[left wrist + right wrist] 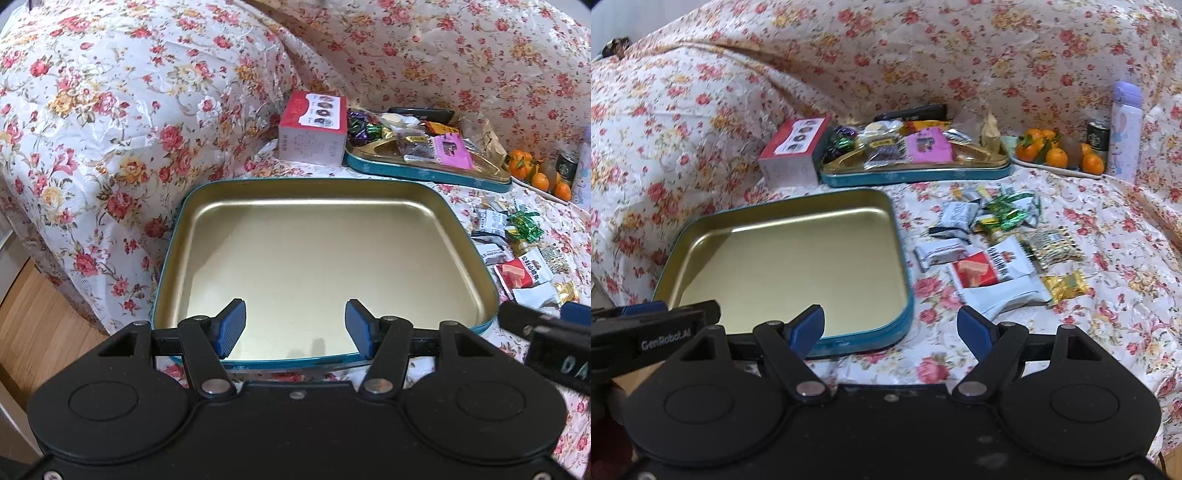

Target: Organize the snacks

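Here we are holding the left gripper (295, 325) over the near edge of an empty gold-lined tin tray with a teal rim (491, 291), its blue pads (231, 326) standing wide apart with nothing between them. We are keeping the right gripper (891, 330) just beside that tray's (908, 295) right near corner, above the floral cloth (1108, 332), its jaws likewise spread and gripping nothing. The loose snacks are lying on the cloth to the right of the empty tray: a pile of wrapped snacks (990, 251), among them green-wrapped candies (1008, 212), a red and white packet (975, 275) and a gold-wrapped sweet (1065, 284). Behind them a second teal tin (916, 175) is sitting already heaped with sweets and a pink packet (929, 147). A red and white box (792, 151) is standing touching its left end. To the far right, tangerines (1056, 155) are resting on a plate, next to a dark can (1099, 134) and a lilac bottle (1124, 129).
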